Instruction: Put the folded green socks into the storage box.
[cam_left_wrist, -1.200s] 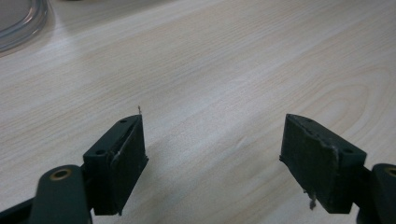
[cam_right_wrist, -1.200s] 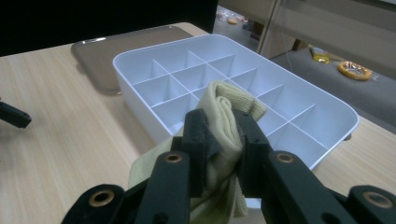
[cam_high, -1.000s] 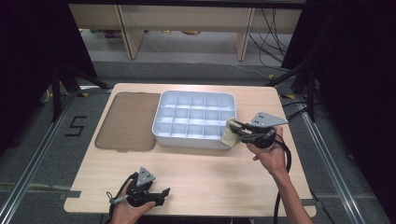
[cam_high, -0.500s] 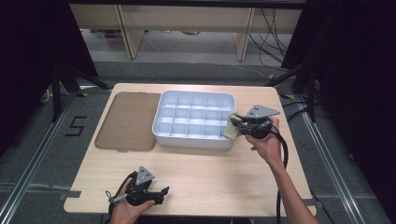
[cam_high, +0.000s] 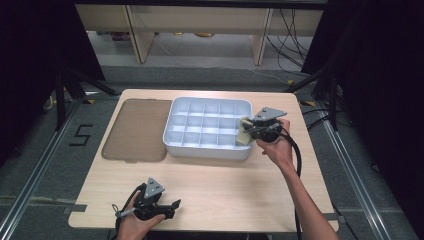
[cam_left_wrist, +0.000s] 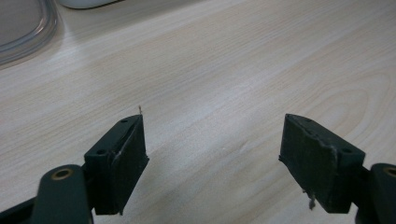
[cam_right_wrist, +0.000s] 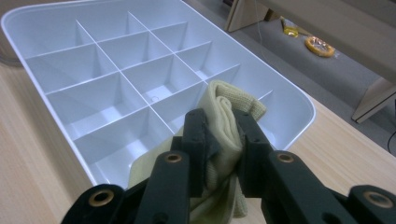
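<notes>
A white tray (cam_high: 207, 150) divided into several compartments stands at the table's middle back, also seen as the white tray (cam_right_wrist: 42, 14) in the right gripper view. My right gripper (cam_high: 245, 131) is shut on a pale yellow folded cloth (cam_right_wrist: 226, 116) and holds it above the tray's right-hand compartments (cam_high: 242, 136). The cloth (cam_high: 244, 135) hangs down between the jaws. My left gripper (cam_high: 172, 206) rests near the table's front edge at the left, open, with nothing between its fingers (cam_left_wrist: 122, 158) but bare wood.
A translucent brownish lid (cam_high: 135, 129) lies flat left of the tray; its edge (cam_left_wrist: 28, 32) shows in the left gripper view. Shelving legs and cables stand beyond the table's far edge. Bare wood (cam_high: 235, 190) runs across the table's front.
My right gripper has carried the cloth away from me, up over the tray's right side. The left gripper has stayed where it was.
</notes>
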